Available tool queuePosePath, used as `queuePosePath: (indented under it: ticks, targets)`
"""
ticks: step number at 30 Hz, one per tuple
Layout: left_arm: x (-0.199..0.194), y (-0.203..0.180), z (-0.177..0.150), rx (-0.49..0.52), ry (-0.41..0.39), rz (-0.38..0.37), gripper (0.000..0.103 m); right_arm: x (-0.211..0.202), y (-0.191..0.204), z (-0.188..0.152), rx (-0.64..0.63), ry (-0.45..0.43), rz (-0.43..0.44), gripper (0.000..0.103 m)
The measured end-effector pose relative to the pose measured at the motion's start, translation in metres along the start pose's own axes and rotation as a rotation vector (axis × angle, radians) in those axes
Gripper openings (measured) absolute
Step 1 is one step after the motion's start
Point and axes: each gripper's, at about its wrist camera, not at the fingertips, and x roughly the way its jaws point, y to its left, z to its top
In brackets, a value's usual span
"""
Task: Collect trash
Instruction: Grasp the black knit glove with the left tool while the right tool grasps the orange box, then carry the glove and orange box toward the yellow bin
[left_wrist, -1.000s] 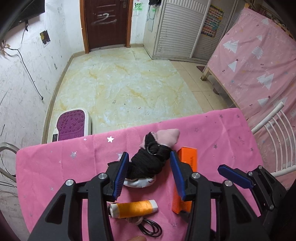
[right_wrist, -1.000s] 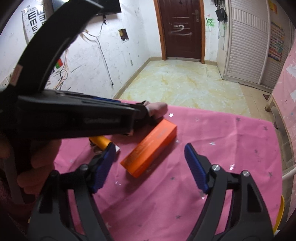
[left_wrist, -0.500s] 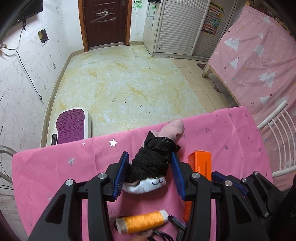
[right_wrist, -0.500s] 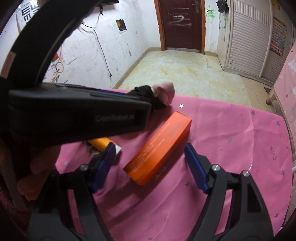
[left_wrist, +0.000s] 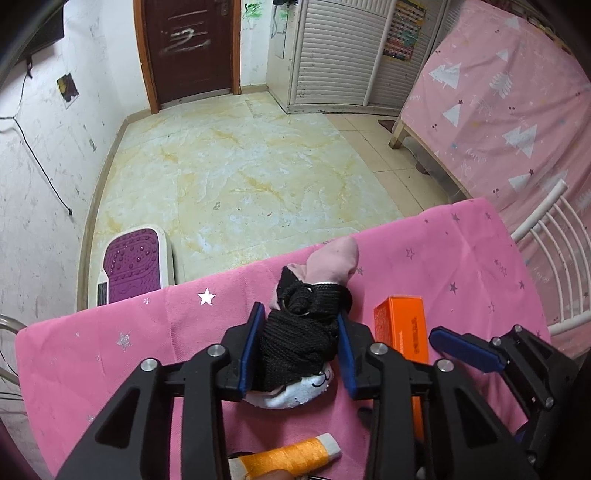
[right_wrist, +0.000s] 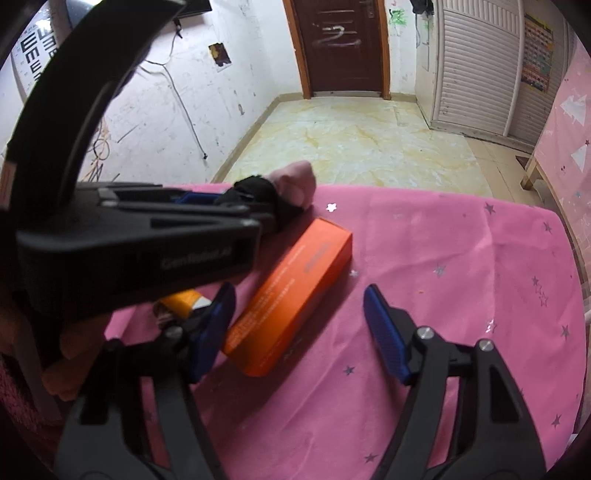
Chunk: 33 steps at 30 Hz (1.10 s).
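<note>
Pink star-print tablecloth (left_wrist: 461, 266): spread over the table, carrying every item below.

Left gripper (left_wrist: 298, 345): jaws clenched on the black knitted bundle (left_wrist: 299, 332), blue pads pressed against both its flanks.

Right gripper (right_wrist: 299, 325): jaws released, spread wide, low over the cloth; left pad just beside the near corner of the orange box (right_wrist: 291, 302), right pad well apart from it.

Orange box: flat on the cloth, long axis angled away, between the two grippers in the left wrist view.

Black knitted bundle: wrapped around a pink cloth piece (left_wrist: 332, 260) protruding beyond the pads; white fabric (left_wrist: 295, 391) underneath, touching the tablecloth.

Orange thread spool (left_wrist: 291, 456): on its side, near edge of the table, below the left gripper.
</note>
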Motion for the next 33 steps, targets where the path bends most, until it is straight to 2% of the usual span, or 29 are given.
queuePosePath:
  ticks: [4, 8, 12, 16, 33]
  targets:
    - [-0.003, 0.0, 0.0, -0.02, -0.01, 0.003, 0.024, 0.0, -0.001, 0.001, 0.004, 0.002, -0.003, 0.064]
    - [-0.006, 0.01, -0.001, -0.048, -0.017, -0.004, 0.023, -0.001, -0.004, 0.002, 0.006, 0.006, 0.004, 0.051]
    - [-0.011, 0.014, -0.001, -0.055, -0.028, -0.006, 0.023, -0.003, -0.01, 0.002, 0.034, 0.003, 0.026, 0.032]
    - [-0.016, 0.012, -0.002, -0.051, -0.045, -0.002, 0.023, -0.011, -0.013, -0.001, 0.048, -0.019, 0.023, 0.022]
    - [-0.058, -0.02, -0.011, -0.01, -0.107, 0.049, 0.023, -0.06, -0.033, -0.014, 0.101, -0.138, 0.035, 0.022]
